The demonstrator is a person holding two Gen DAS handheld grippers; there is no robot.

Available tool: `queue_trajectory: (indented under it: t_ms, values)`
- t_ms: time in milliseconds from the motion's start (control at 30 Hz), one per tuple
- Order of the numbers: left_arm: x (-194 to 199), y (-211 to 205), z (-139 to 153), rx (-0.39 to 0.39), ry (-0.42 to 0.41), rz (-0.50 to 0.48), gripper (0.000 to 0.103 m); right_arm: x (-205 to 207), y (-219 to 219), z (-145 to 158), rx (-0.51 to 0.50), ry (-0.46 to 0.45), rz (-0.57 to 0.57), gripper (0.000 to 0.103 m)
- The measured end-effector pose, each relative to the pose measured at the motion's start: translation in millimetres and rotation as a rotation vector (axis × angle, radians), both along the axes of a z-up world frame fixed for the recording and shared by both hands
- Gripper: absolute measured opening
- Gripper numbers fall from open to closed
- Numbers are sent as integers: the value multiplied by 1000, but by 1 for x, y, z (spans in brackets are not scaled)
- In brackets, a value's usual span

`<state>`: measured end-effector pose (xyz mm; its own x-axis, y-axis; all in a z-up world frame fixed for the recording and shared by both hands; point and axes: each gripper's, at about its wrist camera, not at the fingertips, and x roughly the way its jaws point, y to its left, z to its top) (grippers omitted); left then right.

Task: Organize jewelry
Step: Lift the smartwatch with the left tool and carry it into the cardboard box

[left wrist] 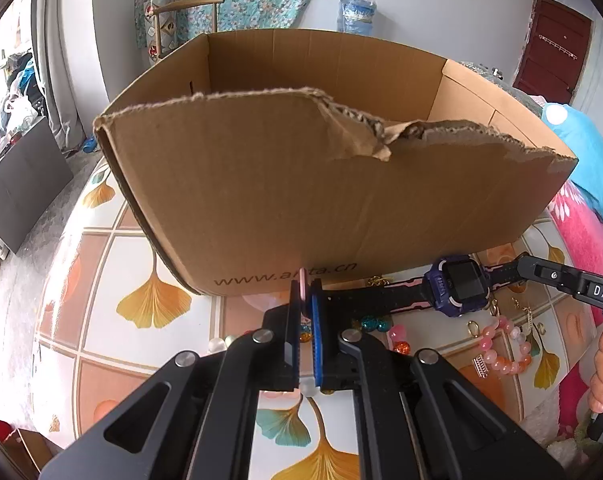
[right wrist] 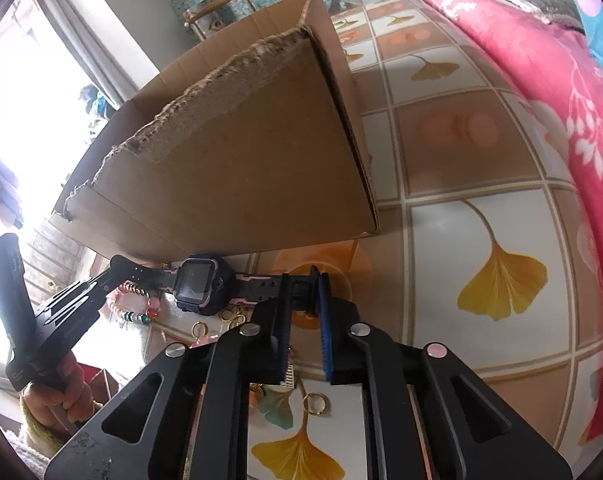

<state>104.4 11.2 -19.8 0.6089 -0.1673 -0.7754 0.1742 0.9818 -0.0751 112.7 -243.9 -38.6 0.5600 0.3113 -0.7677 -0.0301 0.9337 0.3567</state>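
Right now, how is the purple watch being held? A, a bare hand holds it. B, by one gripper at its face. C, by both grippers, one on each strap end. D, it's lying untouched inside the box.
C: the left gripper and the right gripper each pinch one strap end of the watch, stretched out in front of the cardboard box.

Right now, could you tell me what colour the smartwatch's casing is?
Purple casing, around a black screen; clearest in the left wrist view.

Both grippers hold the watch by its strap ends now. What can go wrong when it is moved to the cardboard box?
1. The watch hangs between the left gripper and right gripper; uneven motion could pull a strap end out of the fingers.
2. The cardboard box has a tall, torn front wall; the watch may catch on it.
3. The pink bead bracelet and gold rings lie just below and could get swept.
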Motion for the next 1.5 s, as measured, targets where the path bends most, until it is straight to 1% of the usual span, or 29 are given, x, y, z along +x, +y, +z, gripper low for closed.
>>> queue_trajectory:
  t_ms: [67,133,267,433,600,733,833,933,1133,1167,1233,1300,1333,1400,1433,1467,1500]
  values:
    - [-1,0,0,4,-6,-3,4,-2,7,5,-55,-30,11,1]
    - [-2,-1,1,6,-13,-10,4,-6,14,11,-123,-66,14,1]
    - [-7,-3,6,10,-44,-29,3,-10,23,20,-192,-111,23,0]
    - [-15,-5,15,9,-84,-47,3,-15,28,33,-237,-163,31,0]
    - [-27,-10,26,-2,-121,-73,3,-35,35,46,-267,-219,39,0]
    - [-41,-16,39,2,-169,-96,3,-47,45,57,-307,-275,41,0]
    - [-51,-17,52,-1,-210,-101,3,-59,44,71,-332,-328,40,0]
    - [-60,-15,70,-15,-256,-111,3,-62,45,86,-327,-375,43,0]
    - [-72,-8,128,-31,-413,-127,3,-73,46,134,-343,-543,73,0]
    - [-71,-6,140,-31,-446,-127,3,-70,46,143,-355,-577,82,0]
    - [-64,-3,156,-25,-485,-124,3,-56,47,156,-365,-627,108,0]
    - [-52,0,169,-12,-511,-116,3,-35,51,163,-382,-644,134,0]
    - [-44,2,173,1,-514,-111,3,-23,52,163,-387,-639,149,0]
    - [-15,5,177,16,-491,-110,3,12,58,161,-385,-594,191,0]
    - [-3,4,176,24,-473,-110,3,38,60,157,-380,-551,215,0]
    - [16,3,173,46,-440,-111,3,54,64,155,-378,-517,230,0]
    - [28,3,171,65,-421,-110,3,74,66,150,-372,-475,247,0]
